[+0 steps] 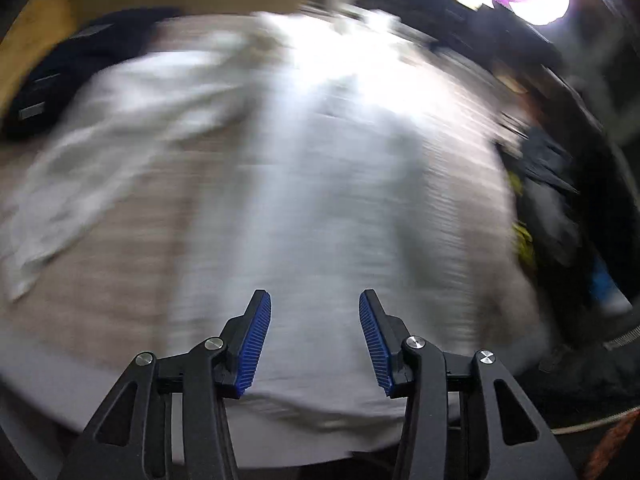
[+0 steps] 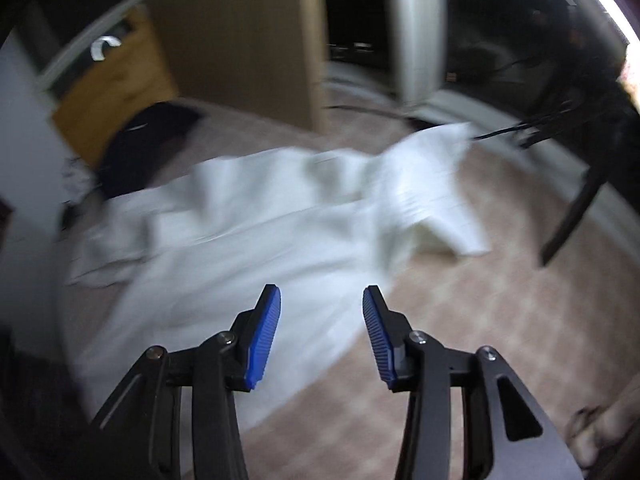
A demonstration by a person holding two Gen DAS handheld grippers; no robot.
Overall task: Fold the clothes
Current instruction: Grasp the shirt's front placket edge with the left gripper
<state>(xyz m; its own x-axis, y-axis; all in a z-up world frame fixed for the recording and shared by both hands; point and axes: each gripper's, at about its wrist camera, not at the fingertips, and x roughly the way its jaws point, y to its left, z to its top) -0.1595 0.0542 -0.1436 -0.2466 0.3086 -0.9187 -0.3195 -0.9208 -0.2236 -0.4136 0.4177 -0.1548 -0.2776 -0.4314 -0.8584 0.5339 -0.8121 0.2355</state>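
Note:
A white garment [image 1: 320, 184] lies spread on a beige carpet, blurred by motion, with a sleeve trailing off to the left. My left gripper [image 1: 315, 300] hangs above its near part, open, with nothing between the blue pads. In the right wrist view the same white garment [image 2: 256, 240] stretches across the floor, one sleeve [image 2: 436, 196] flipped out at the right. Over the garment's near edge my right gripper [image 2: 322, 294] is open, its pads clear of the cloth.
A dark garment [image 1: 80, 64] lies at the far left by a yellow-brown piece of furniture [image 2: 108, 84]. A cardboard-coloured panel [image 2: 240, 36] stands behind. Dark chair legs and cables [image 2: 568, 184] are at the right, dark clutter [image 1: 560, 200] beside the carpet.

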